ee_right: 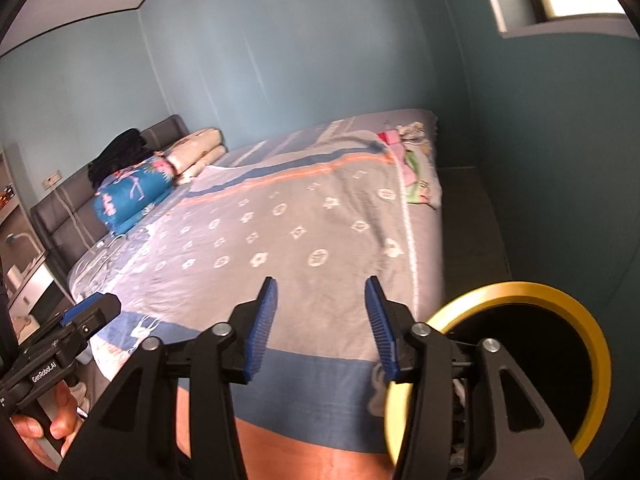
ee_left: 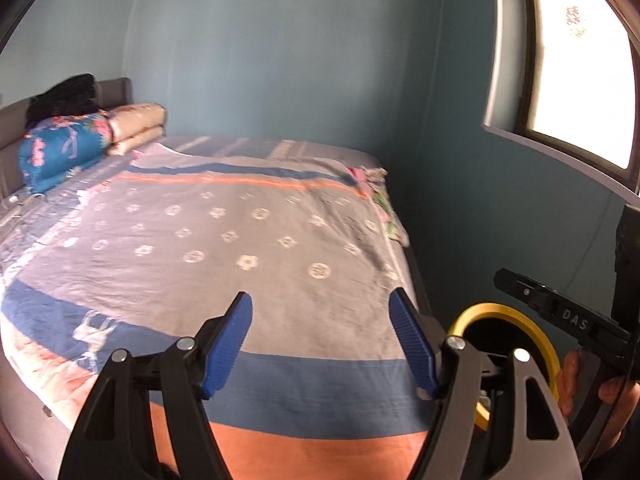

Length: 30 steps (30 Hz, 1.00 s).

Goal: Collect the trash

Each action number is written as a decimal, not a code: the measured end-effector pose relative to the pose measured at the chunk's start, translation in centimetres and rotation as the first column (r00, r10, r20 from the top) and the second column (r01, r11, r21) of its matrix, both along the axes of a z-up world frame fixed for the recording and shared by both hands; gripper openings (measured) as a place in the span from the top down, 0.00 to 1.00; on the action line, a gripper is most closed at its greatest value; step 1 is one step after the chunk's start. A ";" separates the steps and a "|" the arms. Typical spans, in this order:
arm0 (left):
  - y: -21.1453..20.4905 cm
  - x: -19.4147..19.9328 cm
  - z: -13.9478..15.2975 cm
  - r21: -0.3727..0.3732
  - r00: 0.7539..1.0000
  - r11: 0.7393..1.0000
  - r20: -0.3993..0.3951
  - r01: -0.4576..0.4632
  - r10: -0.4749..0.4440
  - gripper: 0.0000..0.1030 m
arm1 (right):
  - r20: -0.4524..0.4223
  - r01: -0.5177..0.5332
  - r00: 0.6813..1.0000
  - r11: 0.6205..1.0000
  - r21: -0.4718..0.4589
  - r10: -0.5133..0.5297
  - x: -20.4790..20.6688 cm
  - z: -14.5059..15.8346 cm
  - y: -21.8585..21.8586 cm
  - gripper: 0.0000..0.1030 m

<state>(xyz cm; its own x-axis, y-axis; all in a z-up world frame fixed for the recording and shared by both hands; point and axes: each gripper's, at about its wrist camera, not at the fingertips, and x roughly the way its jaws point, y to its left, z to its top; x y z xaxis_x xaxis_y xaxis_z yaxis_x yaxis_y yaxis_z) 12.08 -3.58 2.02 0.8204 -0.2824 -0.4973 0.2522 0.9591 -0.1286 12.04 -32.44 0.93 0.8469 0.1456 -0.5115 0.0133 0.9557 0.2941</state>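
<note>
Above the foot of the bed, the left gripper and the right gripper both hover with blue fingers spread apart, gripping nothing. Just beside the bed's near right corner stands a yellow-rimmed bin with a black inside. Folded quilts are stacked at the bed's headboard end.

Grey bedspread with white flower motifs, blue and orange bands, white deer on the blue. Blue floral folded quilt, cream folded quilt. Teal walls. Black bin with yellow rim. Blue ribbed gripper pads.
</note>
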 end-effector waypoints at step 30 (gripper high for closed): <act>5.8 -8.6 -0.9 0.004 0.944 0.965 0.211 -0.261 0.254 0.08 | 0.165 0.009 0.986 0.992 -0.123 0.011 -6.2 1.6 7.6 0.11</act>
<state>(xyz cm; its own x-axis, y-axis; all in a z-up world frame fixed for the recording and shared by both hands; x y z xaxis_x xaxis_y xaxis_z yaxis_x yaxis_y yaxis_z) 3.52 2.22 1.15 0.9486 -0.0349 -0.3145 0.0140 0.9975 -0.0686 5.86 -24.87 2.53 0.9212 0.0912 -0.3784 -0.0266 0.9847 0.1724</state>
